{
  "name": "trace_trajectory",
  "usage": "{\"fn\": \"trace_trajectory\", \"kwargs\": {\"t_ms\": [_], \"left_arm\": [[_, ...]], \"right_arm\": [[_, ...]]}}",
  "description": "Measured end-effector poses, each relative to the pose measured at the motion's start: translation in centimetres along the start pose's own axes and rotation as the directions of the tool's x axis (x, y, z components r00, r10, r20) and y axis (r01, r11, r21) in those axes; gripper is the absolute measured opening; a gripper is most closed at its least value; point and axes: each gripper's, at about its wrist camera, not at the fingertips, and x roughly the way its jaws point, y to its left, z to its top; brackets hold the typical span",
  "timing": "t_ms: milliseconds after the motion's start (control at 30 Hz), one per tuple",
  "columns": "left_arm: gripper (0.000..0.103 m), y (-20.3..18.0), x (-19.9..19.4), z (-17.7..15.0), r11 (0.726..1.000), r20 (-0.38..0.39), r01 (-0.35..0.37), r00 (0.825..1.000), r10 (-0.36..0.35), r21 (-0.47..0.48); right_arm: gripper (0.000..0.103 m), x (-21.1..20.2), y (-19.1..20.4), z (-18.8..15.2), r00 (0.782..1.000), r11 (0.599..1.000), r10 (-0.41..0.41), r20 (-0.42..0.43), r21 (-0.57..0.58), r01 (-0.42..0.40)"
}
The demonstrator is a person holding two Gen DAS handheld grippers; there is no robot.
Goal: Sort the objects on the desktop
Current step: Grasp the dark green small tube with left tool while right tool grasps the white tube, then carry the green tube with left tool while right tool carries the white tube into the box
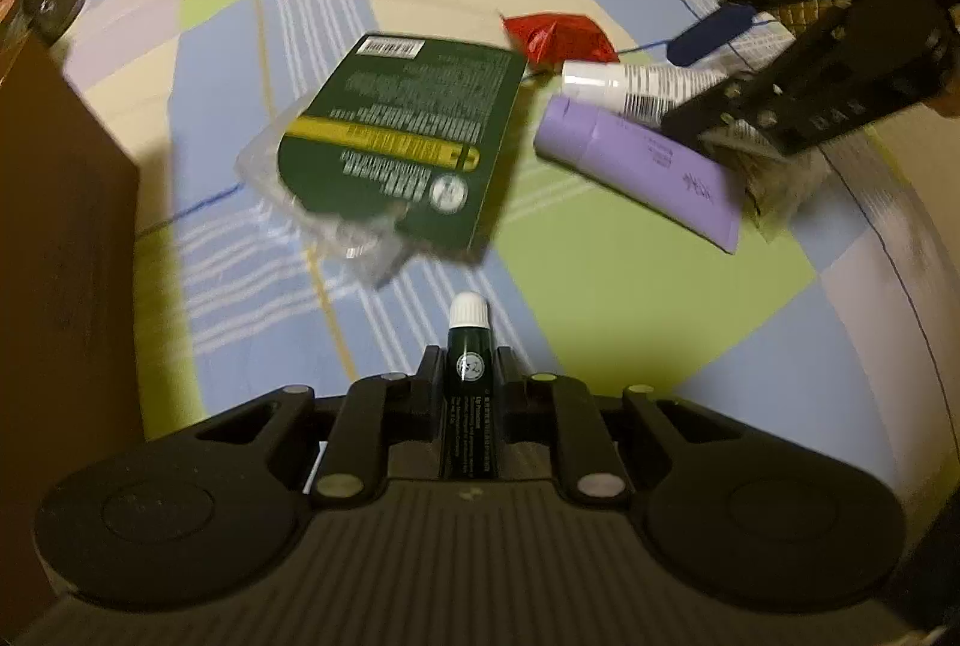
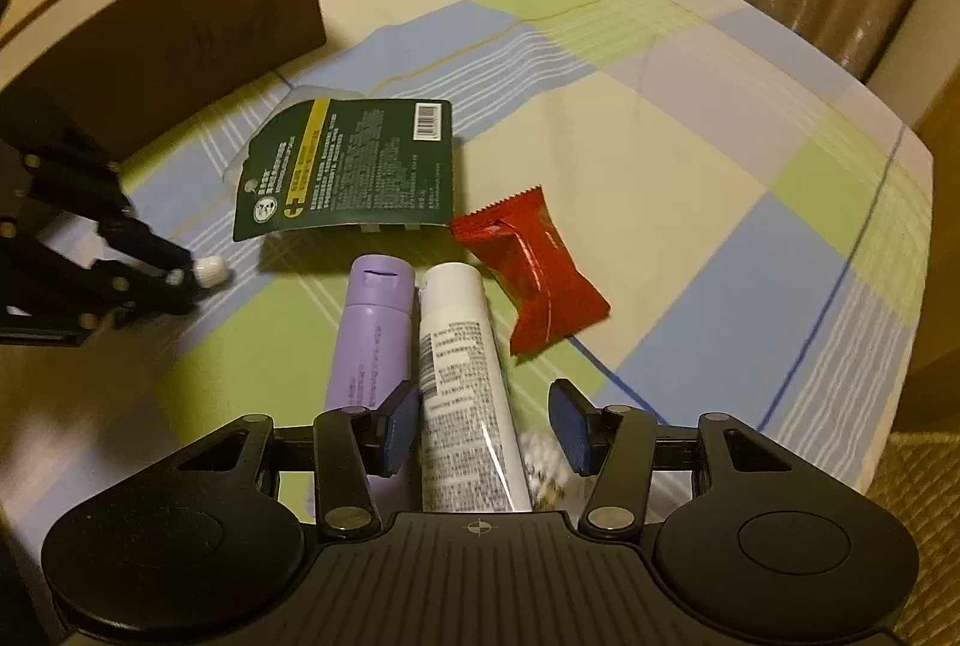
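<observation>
Lip balm stick (image 1: 470,376), dark green with ribbed white cap.

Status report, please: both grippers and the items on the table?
Left gripper shut on green lip balm stick. Right gripper open, straddling white tube. Purple tube touches it alongside.

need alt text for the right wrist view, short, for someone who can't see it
The right gripper is open around a white tube lying beside a purple tube on a checked tablecloth. Beyond them lie a red packet and a green card package; at left, the left gripper holds a white-capped stick.
</observation>
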Motion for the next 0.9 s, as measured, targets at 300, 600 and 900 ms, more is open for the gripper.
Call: {"fn": "trace_trajectory", "kwargs": {"t_ms": [300, 600, 900], "left_arm": [[0.013, -0.5, -1.6, -2.2, 0.999, -0.001, -0.015, 1.000, 0.015, -0.042], [0.013, -1.3, -5.7, -2.9, 0.998, 0.071, -0.022, 0.997, 0.026, -0.055], [0.013, -1.5, -10.5, -3.6, 0.999, 0.154, -0.022, 0.988, 0.027, -0.035]], "right_arm": [[0.031, 1.2, 1.8, 0.6, 0.998, 0.994, -0.033, -0.047, -0.103, 0.028], [0.031, -2.4, 2.4, 0.3, 0.998, 0.998, 0.051, -0.037, 0.032, -0.050], [0.031, -6.0, 5.3, 0.6, 0.995, 0.993, 0.097, 0.016, 0.064, -0.097]]}}
